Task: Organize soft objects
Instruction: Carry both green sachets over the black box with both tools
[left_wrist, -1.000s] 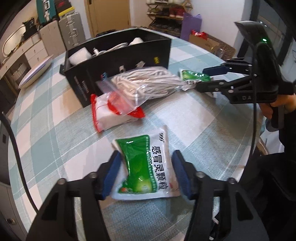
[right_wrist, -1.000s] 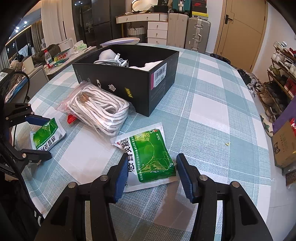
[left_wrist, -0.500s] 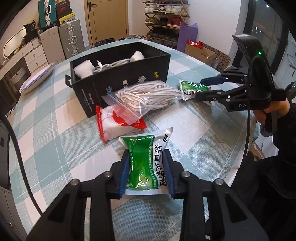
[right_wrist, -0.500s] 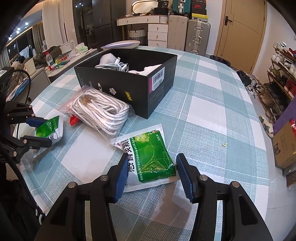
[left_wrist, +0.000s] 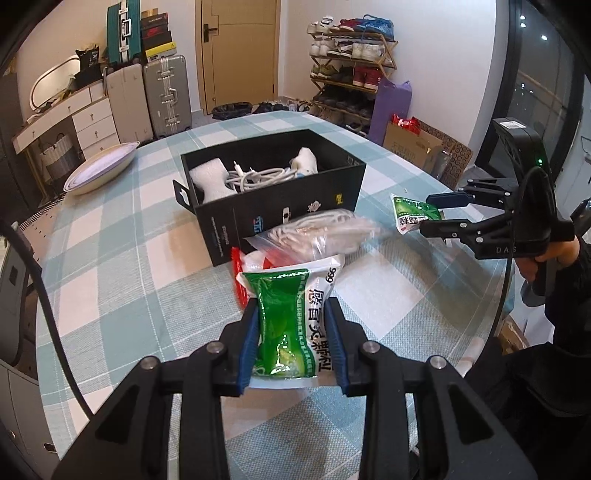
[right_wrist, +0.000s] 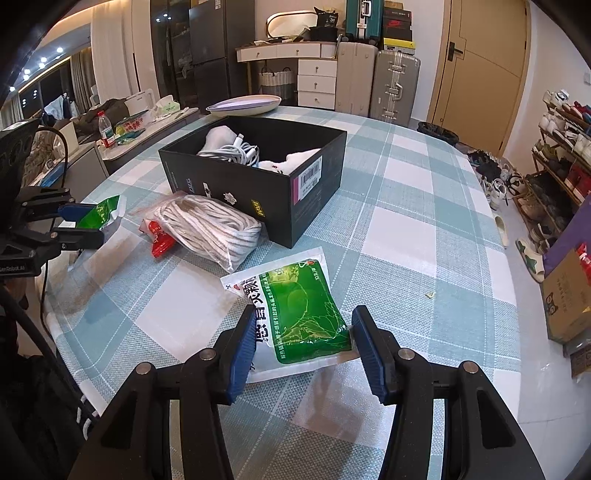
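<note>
Left wrist view: the left gripper (left_wrist: 292, 344) pinches a green sachet (left_wrist: 291, 317), lifted off the checked tablecloth (left_wrist: 110, 280). The right gripper (right_wrist: 303, 347) stands spread around a second green sachet (right_wrist: 295, 314) near the black box (right_wrist: 255, 177).

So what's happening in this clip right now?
A person is tidying soft packs into a black box. The left gripper has squeezed one green sachet and holds it above the table. The right gripper is open around a second green sachet lying flat. A bagged rope waits beside the box.
</note>
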